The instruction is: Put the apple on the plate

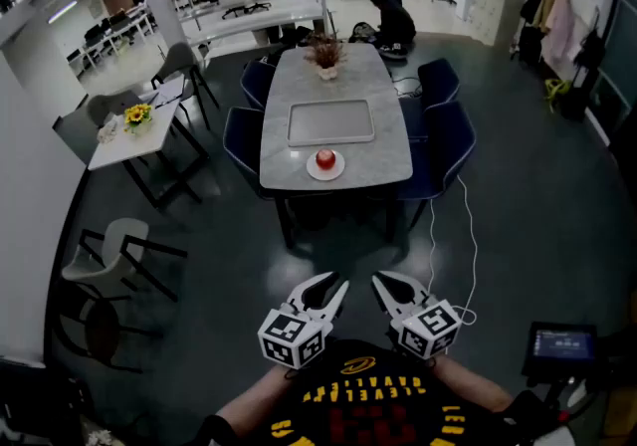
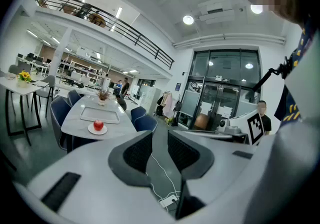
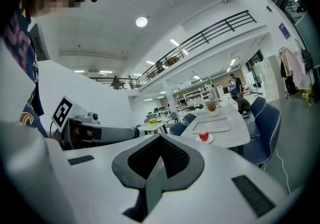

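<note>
Left gripper (image 1: 333,285) is held empty, jaws apart; right gripper (image 1: 383,283) is held near it, jaws together; far off, the apple (image 1: 325,158) is seated on the plate (image 1: 312,172).

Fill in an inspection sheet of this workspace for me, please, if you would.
Surface: grey table, far ahead of both grippers.
Job's things: red apple sits on the white plate at the table's near end.
Clutter: flat tray behind the plate; potted plant at the far end.
Grippers: left gripper jaws apart, empty; right gripper jaws together, empty.
Cables: white cable on the floor, right of the table.
Surroundings: blue chairs round the table; people beyond it.
</note>
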Action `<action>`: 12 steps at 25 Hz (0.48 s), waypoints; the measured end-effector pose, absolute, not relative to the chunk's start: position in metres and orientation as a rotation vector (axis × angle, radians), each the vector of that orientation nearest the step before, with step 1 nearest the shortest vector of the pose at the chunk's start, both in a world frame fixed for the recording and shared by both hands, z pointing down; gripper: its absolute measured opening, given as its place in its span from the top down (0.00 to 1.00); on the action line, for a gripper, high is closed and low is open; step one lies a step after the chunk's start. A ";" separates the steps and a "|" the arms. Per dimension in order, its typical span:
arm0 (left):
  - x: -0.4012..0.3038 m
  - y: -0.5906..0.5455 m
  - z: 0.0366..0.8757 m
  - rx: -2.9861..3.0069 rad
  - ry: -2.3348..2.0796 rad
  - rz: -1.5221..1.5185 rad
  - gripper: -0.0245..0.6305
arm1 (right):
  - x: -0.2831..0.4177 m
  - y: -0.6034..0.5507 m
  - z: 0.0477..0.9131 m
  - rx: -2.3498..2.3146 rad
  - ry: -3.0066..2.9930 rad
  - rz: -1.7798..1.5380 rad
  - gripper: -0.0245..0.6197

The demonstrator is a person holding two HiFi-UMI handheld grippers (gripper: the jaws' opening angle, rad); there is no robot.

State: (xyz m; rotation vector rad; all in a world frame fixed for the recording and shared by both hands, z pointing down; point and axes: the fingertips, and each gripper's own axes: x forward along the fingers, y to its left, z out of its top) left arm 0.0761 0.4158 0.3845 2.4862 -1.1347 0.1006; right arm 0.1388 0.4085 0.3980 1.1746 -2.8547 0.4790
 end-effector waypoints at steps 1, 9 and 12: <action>0.078 0.415 0.384 2.485 -1.139 0.098 0.81 | 0.140 0.409 0.398 1.173 -2.851 0.495 0.95; 0.091 0.417 0.383 2.474 -1.163 0.086 0.81 | 0.160 0.407 0.398 1.195 -2.879 0.541 0.95; 0.091 0.420 0.387 2.453 -1.179 0.081 0.81 | 0.166 0.409 0.403 1.220 -2.880 0.584 0.95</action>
